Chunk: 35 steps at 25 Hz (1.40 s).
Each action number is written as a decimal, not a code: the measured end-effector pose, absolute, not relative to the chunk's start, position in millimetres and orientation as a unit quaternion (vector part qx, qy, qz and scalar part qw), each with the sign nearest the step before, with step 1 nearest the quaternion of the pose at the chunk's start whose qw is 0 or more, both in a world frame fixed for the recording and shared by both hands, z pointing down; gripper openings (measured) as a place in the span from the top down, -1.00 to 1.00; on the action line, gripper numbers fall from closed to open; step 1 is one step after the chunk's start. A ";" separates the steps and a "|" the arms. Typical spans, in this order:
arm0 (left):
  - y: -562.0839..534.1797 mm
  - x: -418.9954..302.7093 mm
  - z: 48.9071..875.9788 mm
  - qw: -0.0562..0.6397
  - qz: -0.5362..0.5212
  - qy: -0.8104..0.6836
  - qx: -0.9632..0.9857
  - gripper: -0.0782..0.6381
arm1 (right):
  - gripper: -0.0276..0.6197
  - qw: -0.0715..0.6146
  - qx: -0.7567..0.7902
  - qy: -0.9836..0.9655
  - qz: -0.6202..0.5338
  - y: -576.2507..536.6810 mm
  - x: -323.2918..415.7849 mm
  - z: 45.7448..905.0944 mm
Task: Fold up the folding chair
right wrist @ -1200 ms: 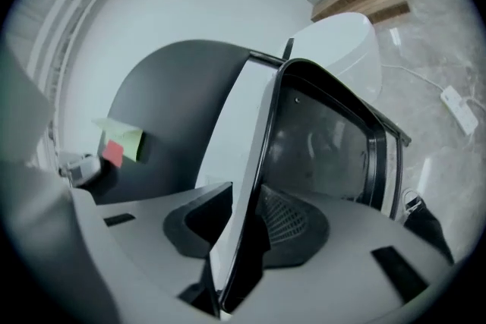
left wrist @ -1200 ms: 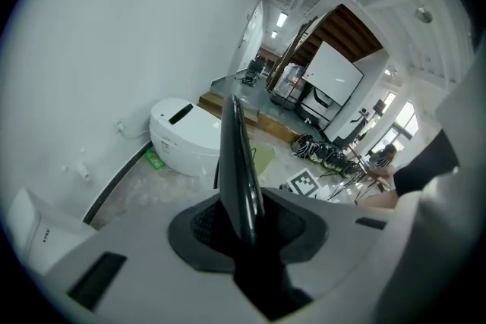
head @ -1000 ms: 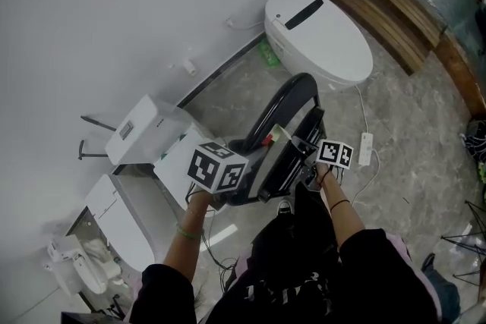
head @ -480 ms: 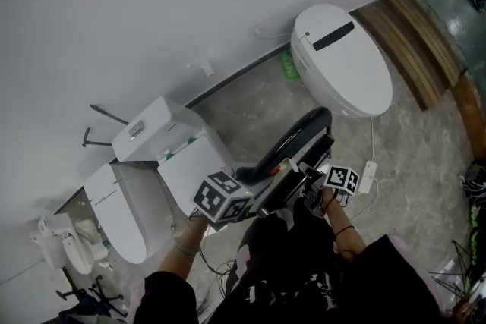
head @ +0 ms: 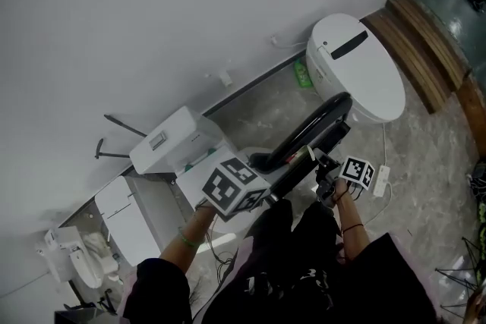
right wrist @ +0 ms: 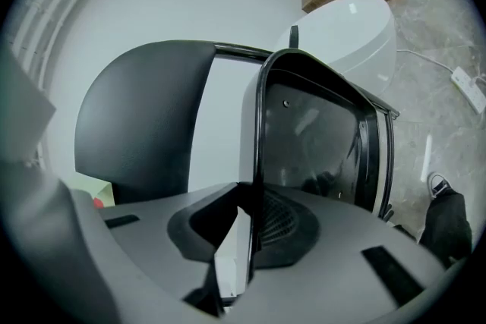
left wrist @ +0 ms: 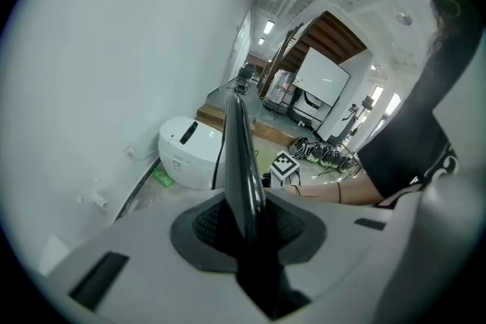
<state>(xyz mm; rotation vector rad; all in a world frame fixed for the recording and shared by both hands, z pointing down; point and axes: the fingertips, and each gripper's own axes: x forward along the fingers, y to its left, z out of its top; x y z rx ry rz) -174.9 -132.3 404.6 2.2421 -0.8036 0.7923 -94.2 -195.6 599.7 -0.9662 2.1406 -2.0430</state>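
Observation:
The black folding chair (head: 313, 131) hangs off the floor between my two grippers, its seat and back close together. My left gripper (head: 267, 195) is at its near left end. In the left gripper view the left gripper (left wrist: 247, 230) is shut on a curved black chair tube (left wrist: 238, 155) that runs away from the camera. My right gripper (head: 328, 172) holds the chair's right side. In the right gripper view the right gripper (right wrist: 250, 233) is shut on the black frame edge (right wrist: 260, 140) of the seat, with a white tag beside it.
A white toilet (head: 357, 68) stands by the wall just beyond the chair. A white cistern box (head: 175, 140) and another toilet (head: 121, 218) lie at the left. Wooden steps (head: 418, 15) rise at the far right. A power strip (head: 381, 182) and cable lie on the stone floor.
Both grippers have lifted and carried the chair up and to the right in the head view. The chair looks flatter than a second ago. The head camera has shifted too.

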 end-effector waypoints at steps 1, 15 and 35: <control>-138.2 -180.4 402.7 0.304 0.301 -0.307 0.850 0.56 | 0.72 0.018 -0.312 0.689 -0.654 -203.2 -101.5 598.5; -223.0 -247.2 386.0 0.294 0.304 -0.361 0.832 0.56 | 0.71 0.005 -0.278 0.713 -0.643 -303.5 -182.7 581.1; -386.6 -291.8 406.5 0.353 0.308 -0.422 0.776 0.56 | 0.70 -0.081 -0.211 0.707 -0.670 -467.9 -244.4 610.1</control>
